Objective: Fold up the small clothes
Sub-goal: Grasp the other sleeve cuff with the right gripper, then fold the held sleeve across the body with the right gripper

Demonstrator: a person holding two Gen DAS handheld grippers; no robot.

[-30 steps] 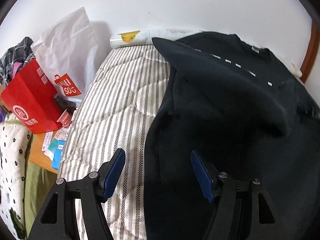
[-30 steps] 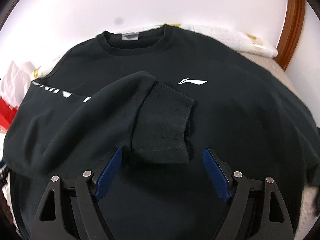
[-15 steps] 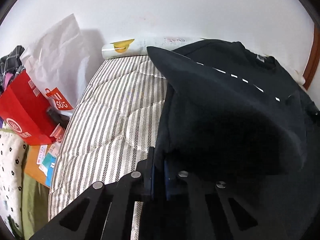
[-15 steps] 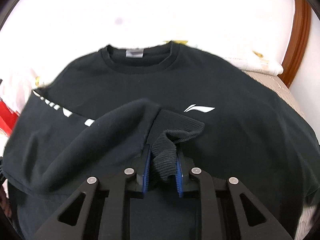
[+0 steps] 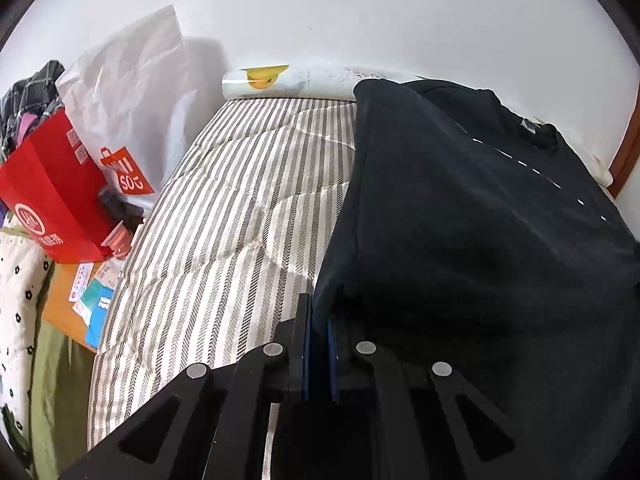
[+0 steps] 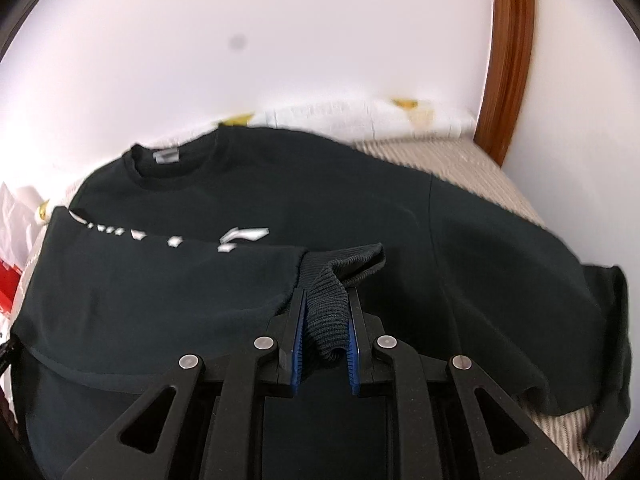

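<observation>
On the striped bed [image 5: 224,216] lies the black sweatshirt [image 6: 328,200]. Both claws, wide apart a second ago, have just closed: left claw [image 5: 318,320] pinches its side edge, right claw [image 6: 326,312] grips the ribbed cuff [image 6: 332,292], sleeve now drawn across the chest. Sleeve fold looks under way.

- white swoosh logo, partly covered, on black sweatshirt [image 6: 248,236] chest; no readable letters
- red square logo, upside-down letters, on white plastic bag [image 5: 128,176]
- white circular mark plus illegible characters on red paper bag [image 5: 52,196]
</observation>
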